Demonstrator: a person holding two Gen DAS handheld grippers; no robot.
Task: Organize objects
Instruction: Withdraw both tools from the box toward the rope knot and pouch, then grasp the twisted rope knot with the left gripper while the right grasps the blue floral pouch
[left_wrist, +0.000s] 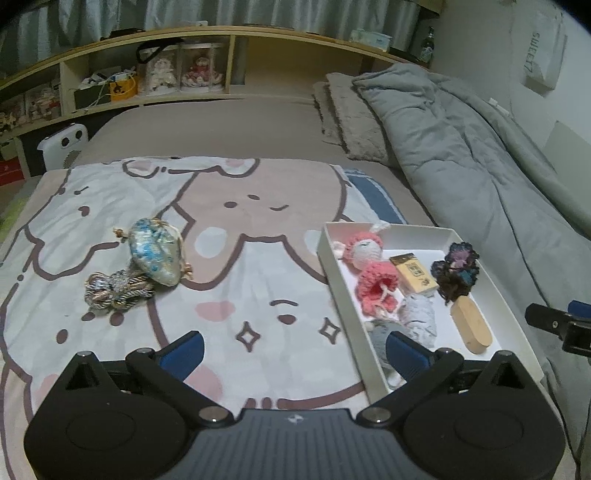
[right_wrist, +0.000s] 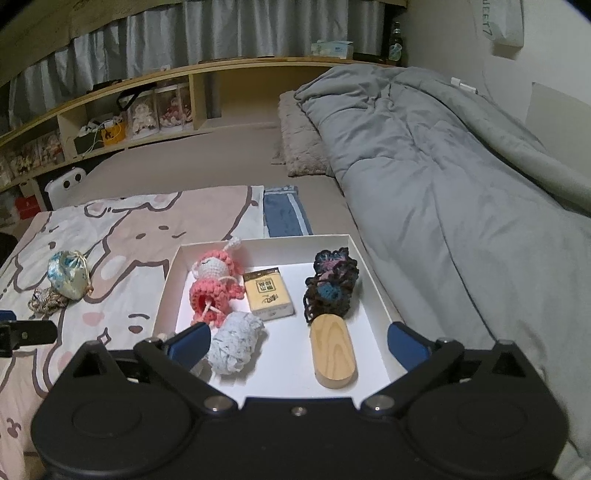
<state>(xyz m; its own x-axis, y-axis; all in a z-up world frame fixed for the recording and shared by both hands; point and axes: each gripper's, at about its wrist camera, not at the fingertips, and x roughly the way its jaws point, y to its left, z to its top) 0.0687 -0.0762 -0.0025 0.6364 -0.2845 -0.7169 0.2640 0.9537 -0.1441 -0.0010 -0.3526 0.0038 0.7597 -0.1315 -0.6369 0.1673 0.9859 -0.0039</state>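
On the bed, a white tray sits at the edge of a cartoon-printed blanket, already holding a pink crocheted doll, a yellow tissue pack, a dark crocheted piece, a wooden block and a pale blue yarn ball. Two things lie outside it, well to the left on the blanket: a blue-and-white drawstring pouch and, touching its near side, a bundle of twisted cord.

The left gripper hangs over the blanket near the tray's left wall with jaws wide and nothing between them; the right gripper hangs over the tray's near end, likewise wide and empty.

The likeliest trouble is with the pouch and cord. They lie against each other, so a grab at one may drag or snag the other, and the loose strands of the cord could slip from the pads or trail out over the tray wall. The pouch looks soft and rounded, with knotted drawstrings at both ends; a pinch on a string alone would let it swing. The blanket is soft and rumpled, so jaws pressed low may catch fabric too. The tray rests on bedding, and a push on its wall could tip it or shift it. Free room inside is mostly at the far end.
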